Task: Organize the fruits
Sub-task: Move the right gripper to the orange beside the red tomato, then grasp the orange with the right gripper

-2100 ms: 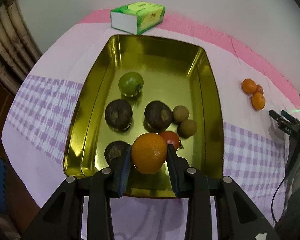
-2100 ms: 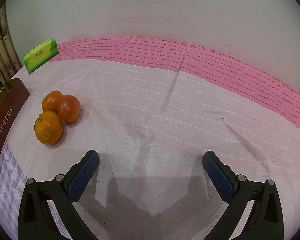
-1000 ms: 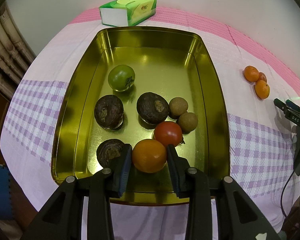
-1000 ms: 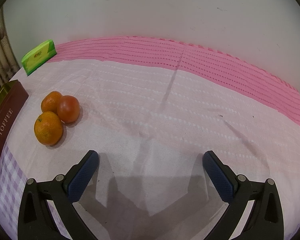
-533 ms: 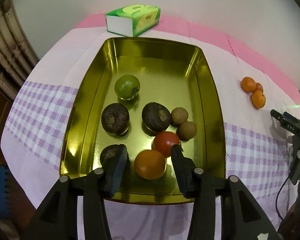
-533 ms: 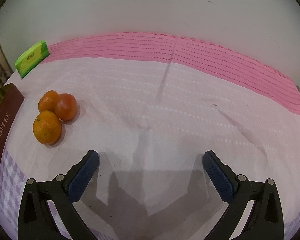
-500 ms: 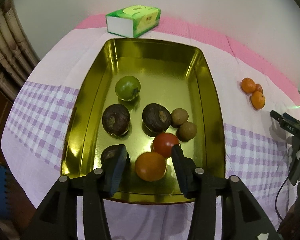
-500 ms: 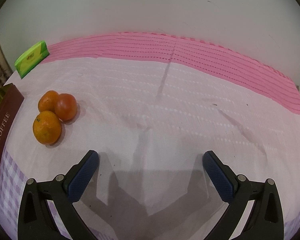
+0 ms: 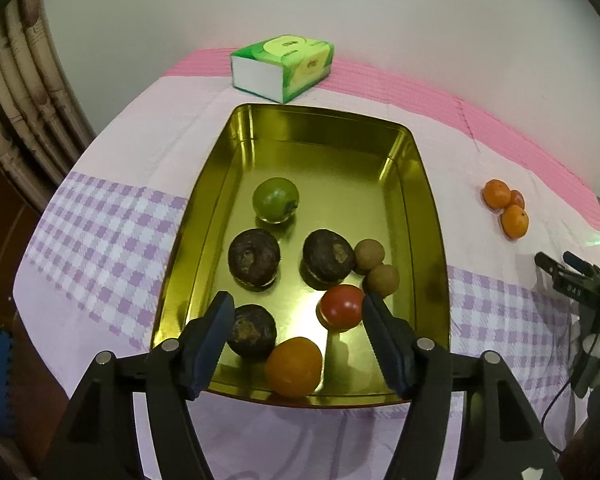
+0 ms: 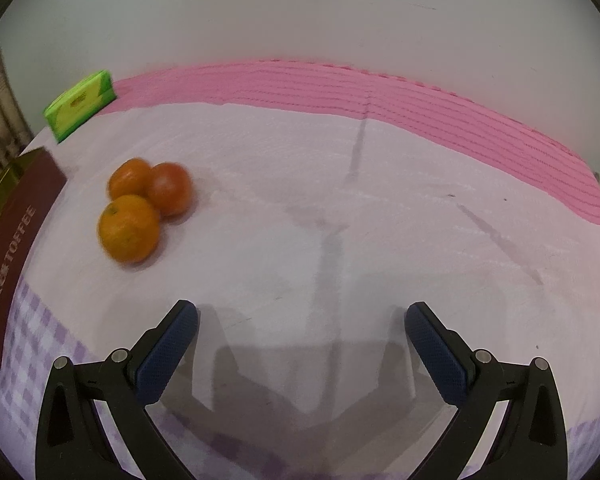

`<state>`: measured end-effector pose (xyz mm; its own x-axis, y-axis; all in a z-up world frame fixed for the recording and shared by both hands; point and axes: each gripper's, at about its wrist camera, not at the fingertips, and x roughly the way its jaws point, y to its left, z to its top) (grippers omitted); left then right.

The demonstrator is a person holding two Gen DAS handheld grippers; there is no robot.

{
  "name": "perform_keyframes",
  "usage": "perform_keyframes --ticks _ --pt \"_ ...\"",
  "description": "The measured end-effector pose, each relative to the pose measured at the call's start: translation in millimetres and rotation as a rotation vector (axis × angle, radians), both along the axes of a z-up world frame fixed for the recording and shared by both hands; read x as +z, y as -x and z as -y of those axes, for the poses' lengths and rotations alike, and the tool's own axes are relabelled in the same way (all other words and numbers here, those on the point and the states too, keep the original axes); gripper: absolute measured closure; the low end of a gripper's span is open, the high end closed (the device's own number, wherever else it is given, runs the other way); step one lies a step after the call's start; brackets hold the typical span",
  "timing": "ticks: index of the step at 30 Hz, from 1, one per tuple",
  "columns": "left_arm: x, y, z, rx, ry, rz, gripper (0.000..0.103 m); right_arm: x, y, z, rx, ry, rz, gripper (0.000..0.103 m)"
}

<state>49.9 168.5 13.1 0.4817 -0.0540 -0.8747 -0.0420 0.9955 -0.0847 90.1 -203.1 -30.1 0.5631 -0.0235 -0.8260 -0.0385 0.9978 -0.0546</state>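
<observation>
A gold tray (image 9: 432,216) holds a green fruit (image 9: 275,199), three dark brown fruits (image 9: 254,257), two small brown fruits (image 9: 369,255), a red tomato (image 9: 341,306) and an orange (image 9: 294,367) at its near edge. My left gripper (image 9: 296,304) is open and empty, just above the orange. Two oranges (image 10: 129,228) and a tomato (image 10: 170,188) lie on the cloth, left of my open, empty right gripper (image 10: 301,314); they also show in the left wrist view (image 9: 514,221).
A green tissue box (image 9: 283,67) stands behind the tray, also in the right wrist view (image 10: 80,105). The tray's brown side (image 10: 8,256) reads TOFFEE. Bamboo poles (image 9: 28,92) stand at left. The pink and checked cloth covers the table. The other gripper (image 9: 580,280) sits at right.
My left gripper let go of the orange, opened wide and drew back and up; the orange now rests in the tray. My right gripper moved closer to the loose fruits.
</observation>
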Motion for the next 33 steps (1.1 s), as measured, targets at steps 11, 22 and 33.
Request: perform_keyframes --ticks 11,22,33 --pt "3.9 0.3 -27.3 0.095 0.017 0.000 0.030 2.2 2.6 -53.9 0.121 0.009 -0.014 0.014" --pt "8.7 7.0 -52.5 0.145 -0.008 0.023 0.026 4.3 -19.5 -85.6 0.122 -0.017 0.006 0.030" --pt "5.4 8.7 -80.8 0.199 -0.019 0.003 0.016 6.9 -31.6 -90.9 0.087 -0.023 0.019 0.052"
